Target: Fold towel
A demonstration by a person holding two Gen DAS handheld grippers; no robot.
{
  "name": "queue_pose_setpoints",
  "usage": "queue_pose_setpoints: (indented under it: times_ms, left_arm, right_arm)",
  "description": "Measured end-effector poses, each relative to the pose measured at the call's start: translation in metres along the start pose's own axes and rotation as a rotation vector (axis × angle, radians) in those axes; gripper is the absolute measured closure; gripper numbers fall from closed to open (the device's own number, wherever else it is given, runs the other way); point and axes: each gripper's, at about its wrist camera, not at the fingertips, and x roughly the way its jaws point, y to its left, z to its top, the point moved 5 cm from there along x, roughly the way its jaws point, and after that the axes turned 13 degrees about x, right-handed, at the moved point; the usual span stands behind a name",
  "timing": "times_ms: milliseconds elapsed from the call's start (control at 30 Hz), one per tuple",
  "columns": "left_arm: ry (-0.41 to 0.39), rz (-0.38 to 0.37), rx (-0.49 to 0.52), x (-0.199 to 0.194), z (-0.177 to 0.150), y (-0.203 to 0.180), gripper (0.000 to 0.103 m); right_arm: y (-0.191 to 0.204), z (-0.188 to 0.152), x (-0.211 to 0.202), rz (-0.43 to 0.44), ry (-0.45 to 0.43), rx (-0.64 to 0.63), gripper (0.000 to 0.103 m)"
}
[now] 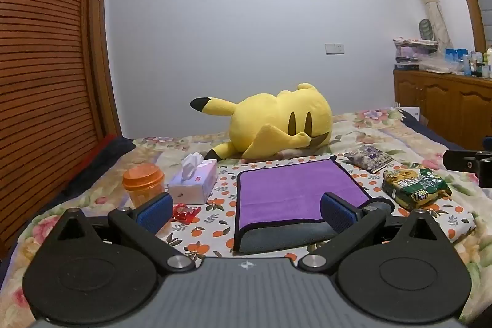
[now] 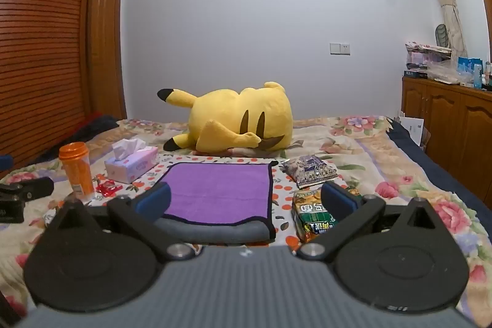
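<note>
A purple towel (image 1: 292, 189) with black edging lies on the patterned cloth on the bed, folded over so its grey underside shows along the near edge; it also shows in the right wrist view (image 2: 218, 192). My left gripper (image 1: 246, 209) is open and empty, hovering above the towel's near left part. My right gripper (image 2: 246, 199) is open and empty, hovering above the towel's near right edge. The right gripper's body shows at the far right of the left wrist view (image 1: 470, 165).
An orange jar (image 1: 143, 183), a tissue box (image 1: 196, 180) and a red wrapper (image 1: 184, 212) lie left of the towel. A green snack bag (image 1: 415, 188) and a purple packet (image 1: 369, 157) lie to the right. A yellow plush (image 1: 270, 122) lies behind. A wooden cabinet (image 2: 452, 119) stands at right.
</note>
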Motion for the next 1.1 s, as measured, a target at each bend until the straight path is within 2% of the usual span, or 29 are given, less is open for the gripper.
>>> queue_pose_setpoints:
  times_ms: [100, 1100]
  left_arm:
    - [0.003, -0.006, -0.032, -0.0003, -0.0028, 0.008, 0.0]
    - [0.002, 0.015, -0.007, 0.0006, -0.0008, 0.0021, 0.0]
  right_arm:
    - [-0.0001, -0.0001, -0.0006, 0.002, -0.008, -0.001, 0.0]
    - [-0.0018, 0.0005, -0.0008, 0.003, -0.011, 0.005, 0.0]
